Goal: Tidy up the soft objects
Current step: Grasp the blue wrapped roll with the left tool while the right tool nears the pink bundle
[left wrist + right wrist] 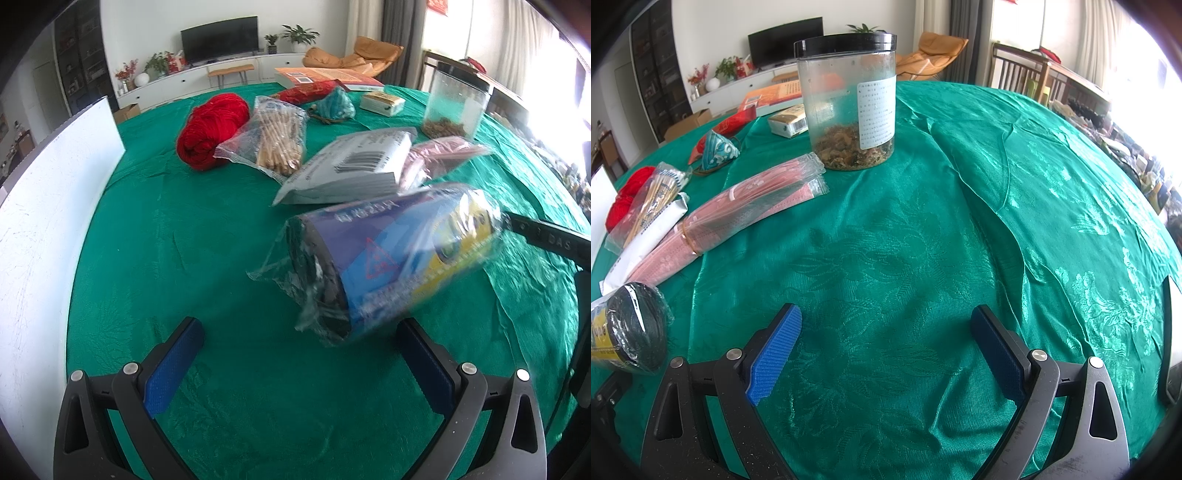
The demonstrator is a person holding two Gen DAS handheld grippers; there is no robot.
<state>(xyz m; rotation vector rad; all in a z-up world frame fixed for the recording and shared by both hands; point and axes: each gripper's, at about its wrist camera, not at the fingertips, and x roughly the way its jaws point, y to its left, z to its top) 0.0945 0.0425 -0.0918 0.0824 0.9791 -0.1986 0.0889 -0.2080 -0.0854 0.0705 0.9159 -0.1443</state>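
Left wrist: roll (388, 258) btwn claw (299, 354), yarn (210, 129).

On the green tablecloth (184, 240), a plastic-wrapped roll (384, 258) lies nearest. Behind it sits a flat grey pouch (351, 166), with a red yarn ball (210, 129) further left and a clear lidded jar (456, 103) behind right.

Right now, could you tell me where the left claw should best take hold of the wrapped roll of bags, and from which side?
Probably across the middle of the roll of bags, coming from its near side, where the open left claw already is. The roll lies on its side on the green cloth, its round body angled across the claw's line. The loose wrap at its dark end would likely slip.
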